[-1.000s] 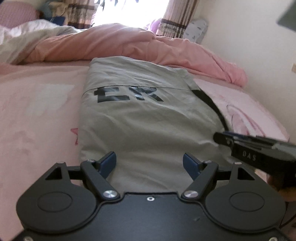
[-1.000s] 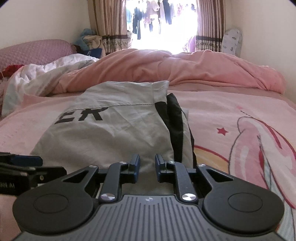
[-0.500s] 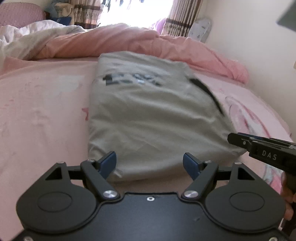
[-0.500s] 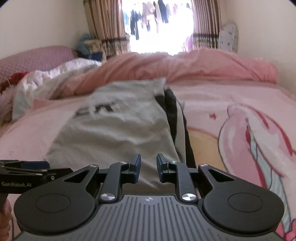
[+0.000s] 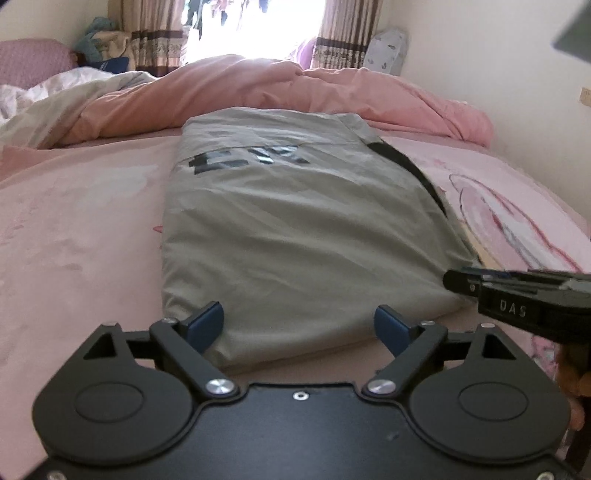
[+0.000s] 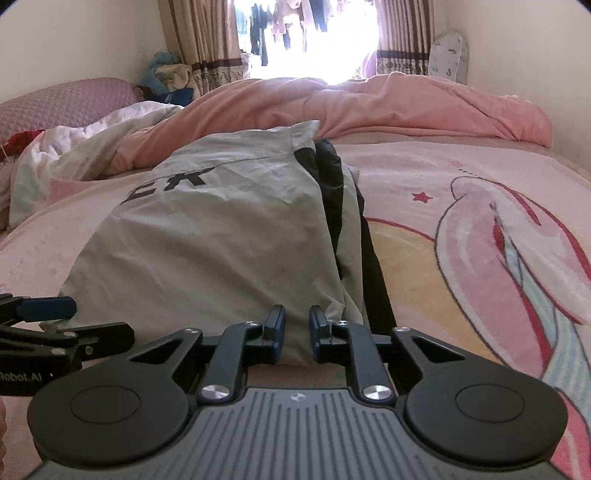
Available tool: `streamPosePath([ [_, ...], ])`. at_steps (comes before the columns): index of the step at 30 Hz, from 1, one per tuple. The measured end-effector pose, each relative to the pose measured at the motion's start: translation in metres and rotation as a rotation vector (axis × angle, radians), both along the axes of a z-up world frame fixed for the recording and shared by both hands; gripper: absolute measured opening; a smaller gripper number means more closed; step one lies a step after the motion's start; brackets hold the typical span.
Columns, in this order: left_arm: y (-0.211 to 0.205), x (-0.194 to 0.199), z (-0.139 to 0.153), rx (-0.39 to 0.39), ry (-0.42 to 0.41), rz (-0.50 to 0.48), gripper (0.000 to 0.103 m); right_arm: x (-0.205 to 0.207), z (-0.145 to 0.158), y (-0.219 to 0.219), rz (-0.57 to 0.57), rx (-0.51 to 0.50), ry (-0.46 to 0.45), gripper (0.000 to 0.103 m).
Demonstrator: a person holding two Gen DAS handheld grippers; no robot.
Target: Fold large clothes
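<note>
We see the folded grey garment (image 5: pixel 295 236) lying lengthwise on the pink bed sheet (image 5: pixel 74 229), its near edge between the wide-spread jaws of the left gripper (image 5: pixel 299 325), which have just opened further, and before the narrowly parted, just-widening, empty right gripper (image 6: pixel 296 334).

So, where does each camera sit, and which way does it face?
Left wrist: on the left gripper, looking along the grey garment toward the curtains; the right gripper enters at right.
Right wrist: on the right gripper, at the garment's near right corner, facing the same way; the left gripper shows at left.
Shared: garment, pink duvet, window.
</note>
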State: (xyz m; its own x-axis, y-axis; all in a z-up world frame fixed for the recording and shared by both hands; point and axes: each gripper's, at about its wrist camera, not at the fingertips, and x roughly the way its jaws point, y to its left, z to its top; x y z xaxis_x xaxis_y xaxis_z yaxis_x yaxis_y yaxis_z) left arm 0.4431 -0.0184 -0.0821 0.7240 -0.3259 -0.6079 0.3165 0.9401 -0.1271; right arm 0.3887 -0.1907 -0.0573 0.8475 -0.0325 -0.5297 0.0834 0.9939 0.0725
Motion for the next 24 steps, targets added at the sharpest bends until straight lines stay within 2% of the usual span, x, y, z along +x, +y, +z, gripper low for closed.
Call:
streamPosePath([
  [2, 0.007, -0.014, 0.016, -0.012, 0.003, 0.030, 0.090, -0.019, 0.015, 0.002, -0.010, 0.006, -0.025, 0.042],
  [3, 0.010, -0.021, 0.023, -0.014, 0.003, 0.043, 0.090, -0.031, 0.023, 0.002, -0.015, 0.011, -0.040, 0.055],
  [4, 0.014, -0.032, 0.033, -0.011, 0.006, 0.061, 0.096, -0.043, 0.032, 0.004, -0.024, 0.015, -0.054, 0.064],
  [6, 0.022, -0.055, 0.049, -0.005, 0.002, 0.095, 0.103, -0.071, 0.047, 0.007, -0.033, 0.014, -0.073, 0.067],
  [9, 0.031, -0.094, 0.069, 0.006, -0.005, 0.126, 0.103, -0.118, 0.065, 0.014, -0.047, 0.004, -0.098, 0.075],
  [13, 0.040, -0.151, 0.087, -0.003, -0.024, 0.147, 0.103, -0.168, 0.073, 0.020, -0.046, 0.007, -0.078, 0.076],
  [17, 0.044, -0.196, 0.088, 0.017, -0.012, 0.167, 0.103, -0.206, 0.070, 0.023, -0.048, 0.012, -0.043, 0.076],
  [24, 0.052, -0.236, 0.075, 0.027, 0.055, 0.186, 0.103, -0.239, 0.058, 0.029, -0.053, 0.016, 0.010, 0.076],
])
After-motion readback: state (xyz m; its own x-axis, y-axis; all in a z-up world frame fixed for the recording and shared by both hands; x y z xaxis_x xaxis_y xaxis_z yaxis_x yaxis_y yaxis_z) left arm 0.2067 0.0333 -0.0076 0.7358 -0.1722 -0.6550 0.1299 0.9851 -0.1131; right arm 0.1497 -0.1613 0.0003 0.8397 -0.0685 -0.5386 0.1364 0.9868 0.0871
